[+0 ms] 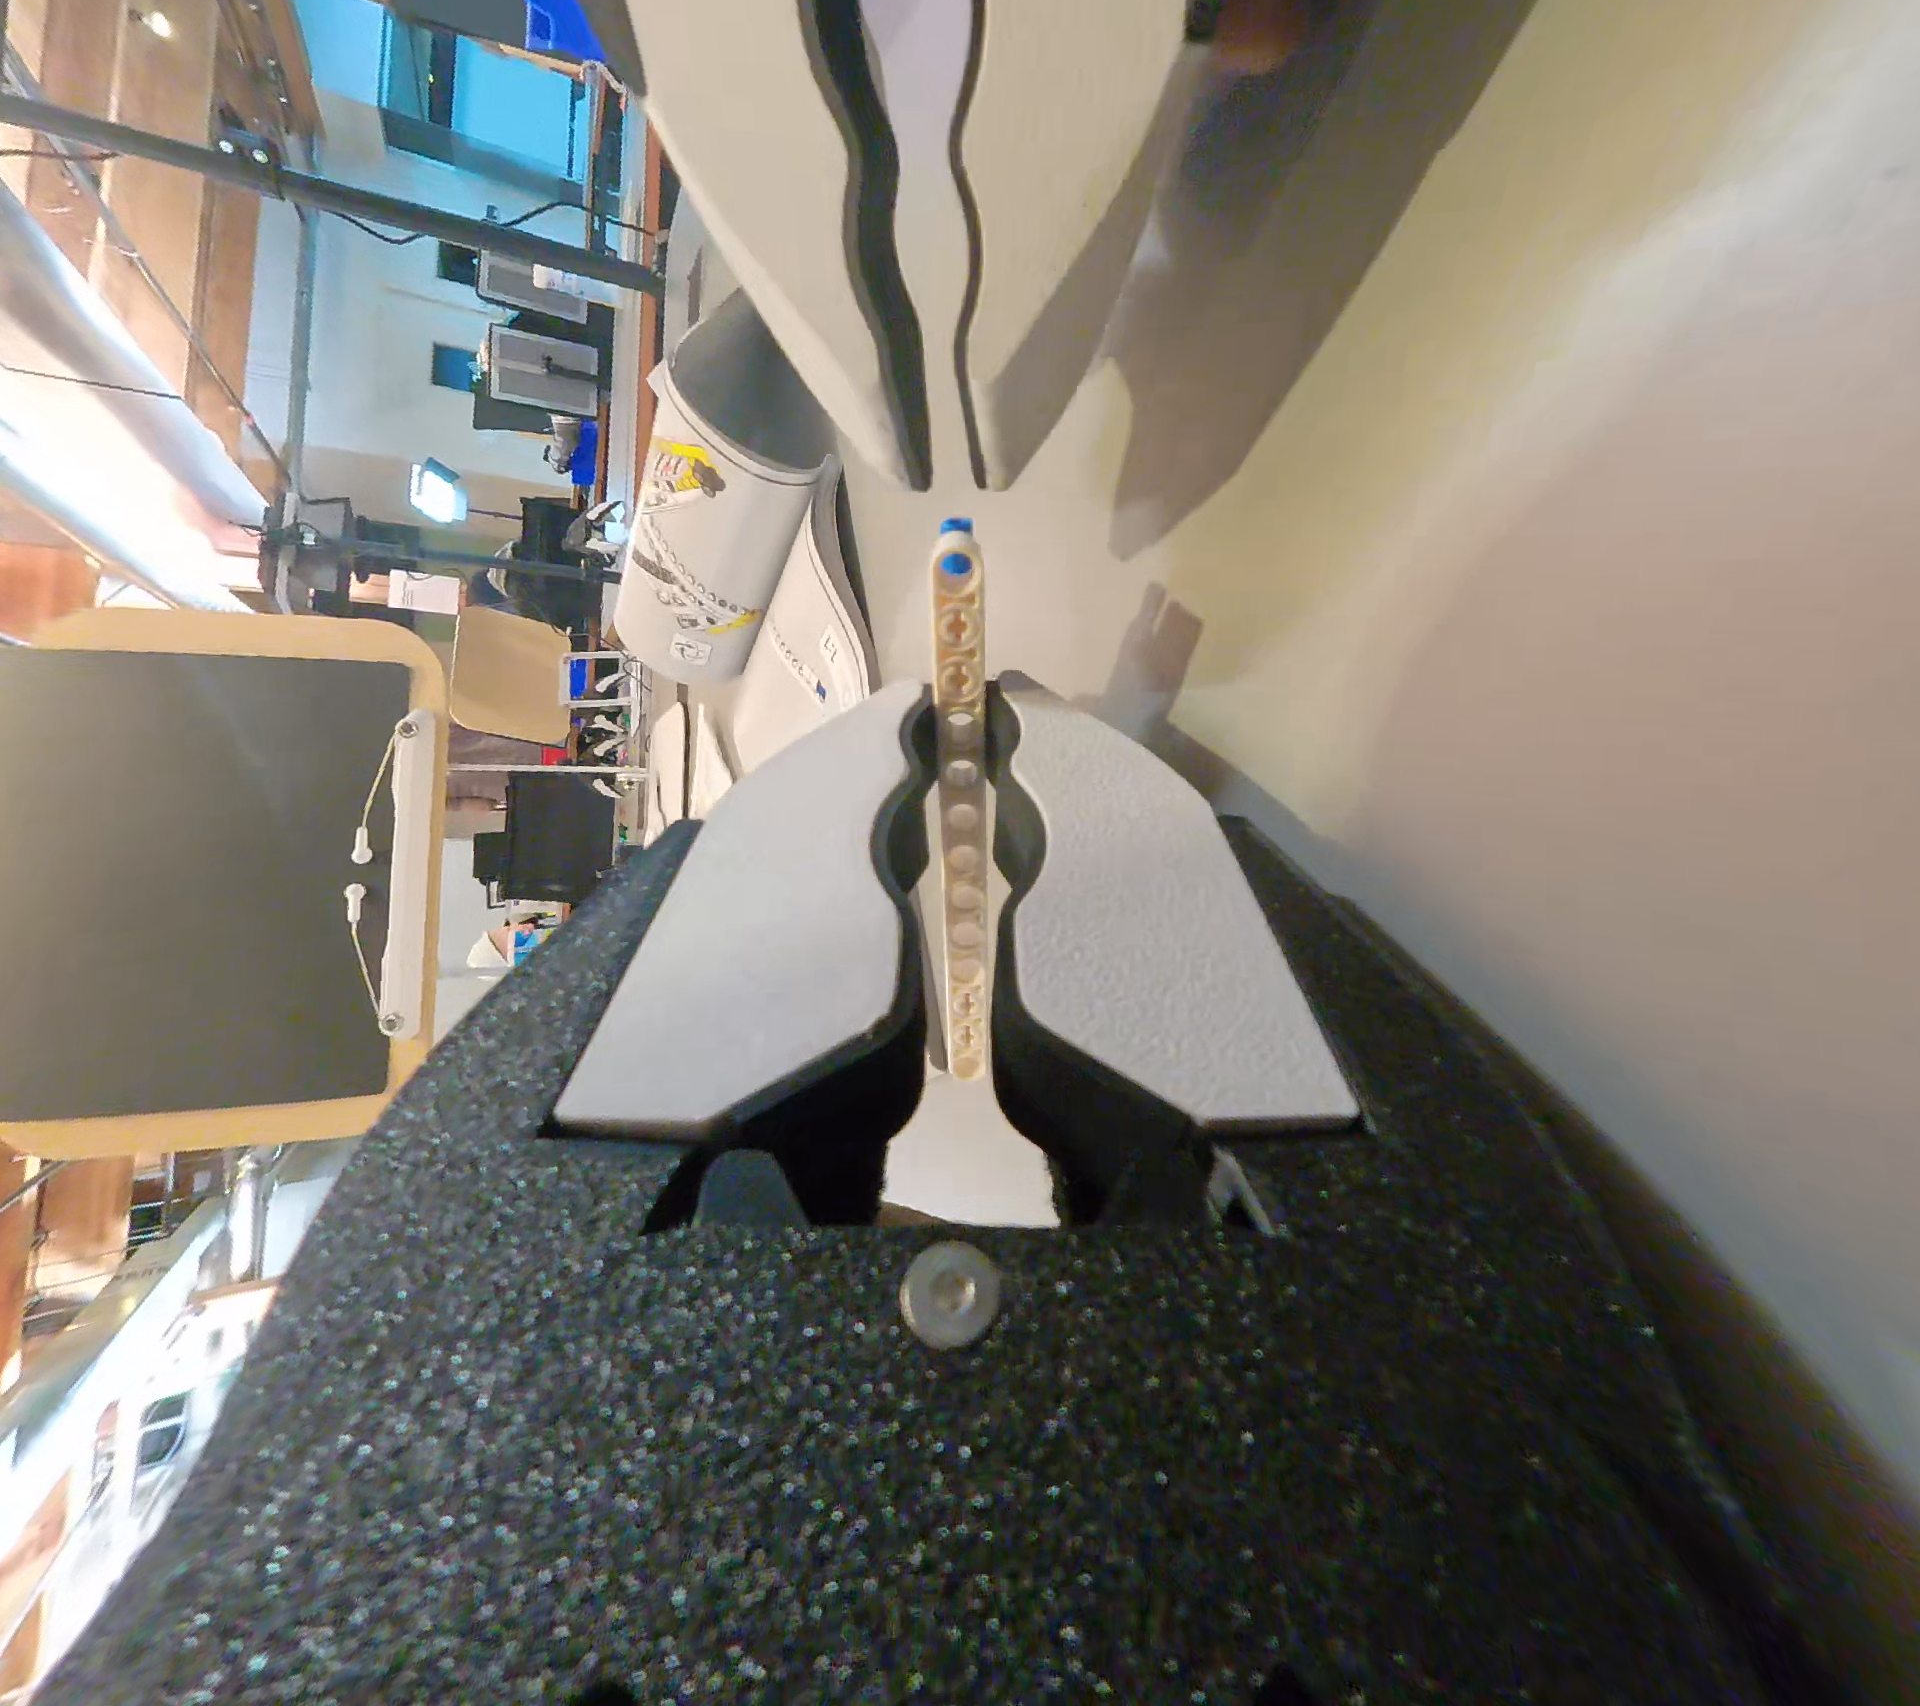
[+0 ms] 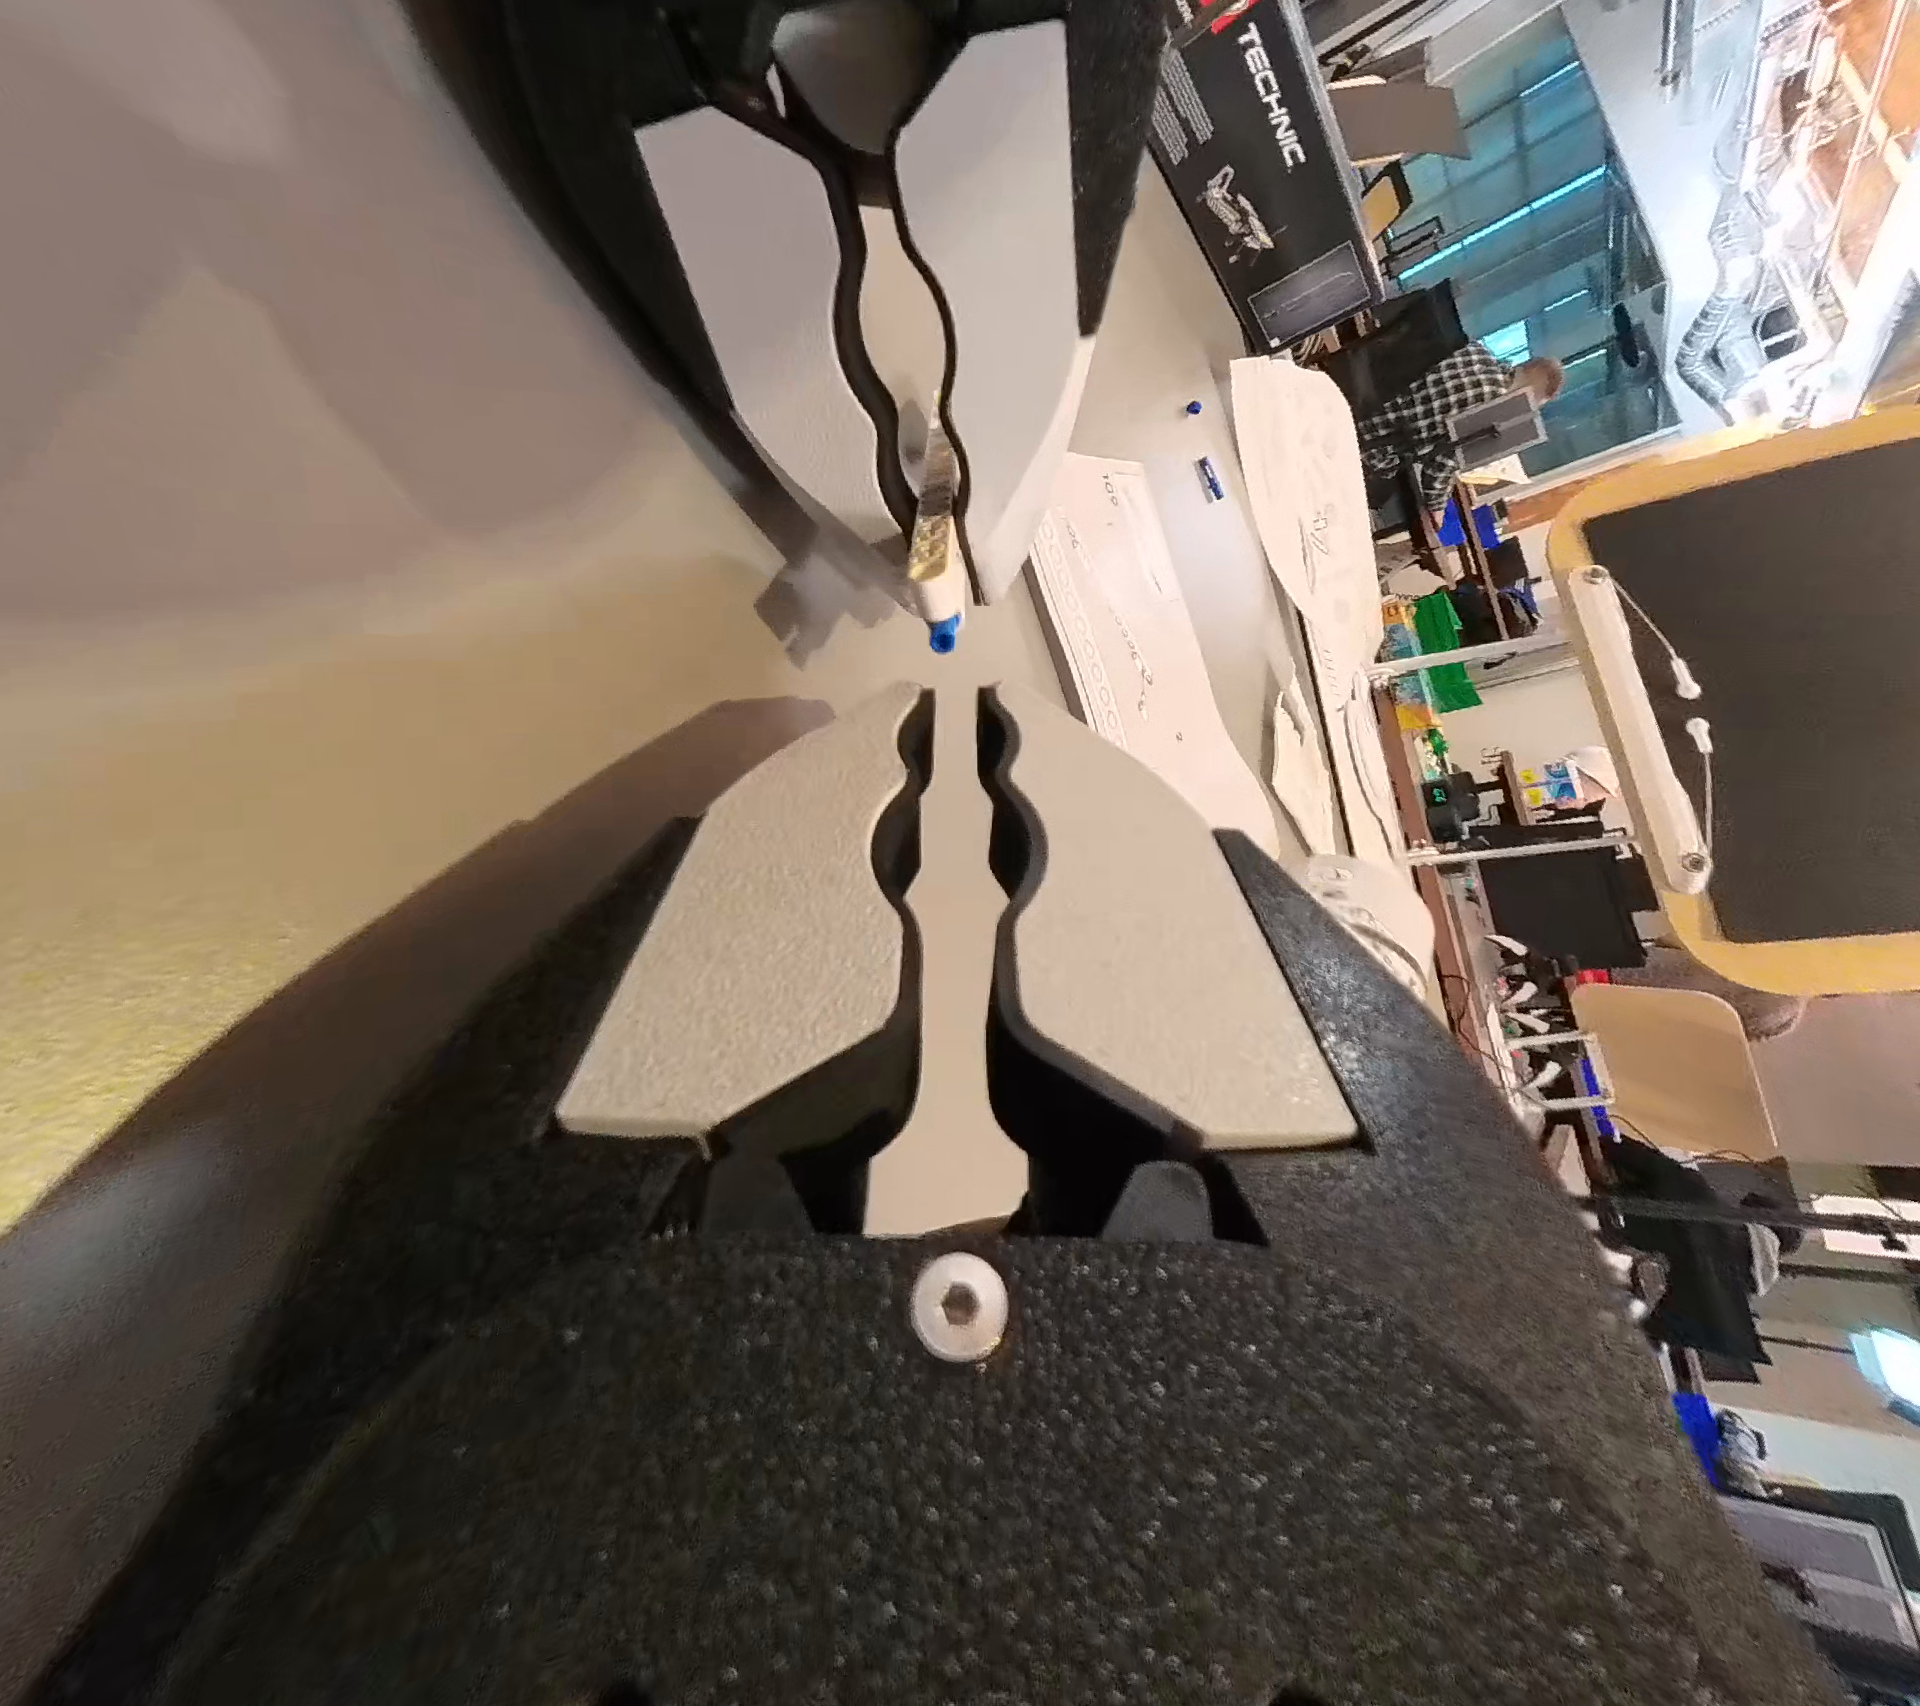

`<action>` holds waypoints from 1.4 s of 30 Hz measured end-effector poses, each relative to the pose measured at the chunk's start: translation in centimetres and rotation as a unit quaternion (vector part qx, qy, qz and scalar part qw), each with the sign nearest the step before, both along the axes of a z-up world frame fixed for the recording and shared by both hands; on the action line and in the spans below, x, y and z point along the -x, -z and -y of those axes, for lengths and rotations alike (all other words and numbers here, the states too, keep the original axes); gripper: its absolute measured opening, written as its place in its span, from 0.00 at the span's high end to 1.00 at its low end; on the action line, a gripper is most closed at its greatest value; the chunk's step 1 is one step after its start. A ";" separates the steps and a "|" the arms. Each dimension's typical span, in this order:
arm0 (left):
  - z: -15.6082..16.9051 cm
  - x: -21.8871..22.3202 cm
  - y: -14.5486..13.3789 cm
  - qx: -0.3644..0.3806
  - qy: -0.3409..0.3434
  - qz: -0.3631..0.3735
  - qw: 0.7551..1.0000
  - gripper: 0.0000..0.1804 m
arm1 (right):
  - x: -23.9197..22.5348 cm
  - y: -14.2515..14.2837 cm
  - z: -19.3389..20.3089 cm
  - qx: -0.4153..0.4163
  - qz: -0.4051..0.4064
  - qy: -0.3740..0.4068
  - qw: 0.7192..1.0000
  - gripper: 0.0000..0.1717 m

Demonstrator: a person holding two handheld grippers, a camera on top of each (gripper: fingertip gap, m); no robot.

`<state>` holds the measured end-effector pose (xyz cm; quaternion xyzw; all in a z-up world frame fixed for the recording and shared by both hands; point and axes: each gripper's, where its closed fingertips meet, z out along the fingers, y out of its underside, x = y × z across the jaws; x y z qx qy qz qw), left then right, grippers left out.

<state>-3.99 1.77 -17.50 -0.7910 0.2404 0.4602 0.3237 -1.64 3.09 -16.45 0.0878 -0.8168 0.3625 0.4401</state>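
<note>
My left gripper (image 1: 961, 692) is shut on a long tan beam with a row of holes (image 1: 963, 825). The beam lies between the pads and sticks out past the fingertips. A blue pin (image 1: 954, 530) sits in the beam's far end. My right gripper (image 2: 956, 700) is open, with only the pale table showing between its pads. It faces the left gripper tip to tip, a short way from the blue pin (image 2: 943, 636). In the right wrist view the beam (image 2: 933, 529) shows gripped in the left gripper (image 2: 940, 576). The right gripper (image 1: 951, 477) shows at the top of the left wrist view.
An open instruction booklet (image 1: 717, 576) lies on the pale table (image 1: 1507, 617), also seen in the right wrist view (image 2: 1122, 607). A black box (image 2: 1262, 181) stands at the table's far side. Two small blue parts (image 2: 1208, 478) lie loose. A wood-framed chair (image 2: 1766, 721) stands beyond. Only a small space, under 4 cm, lies between the two pairs of fingers.
</note>
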 end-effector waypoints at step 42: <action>-0.7 -1.6 0.0 -0.017 0.032 0.040 0.999 0.95 | -1.4 -1.1 -0.5 0.023 -0.022 -0.005 0.999 0.95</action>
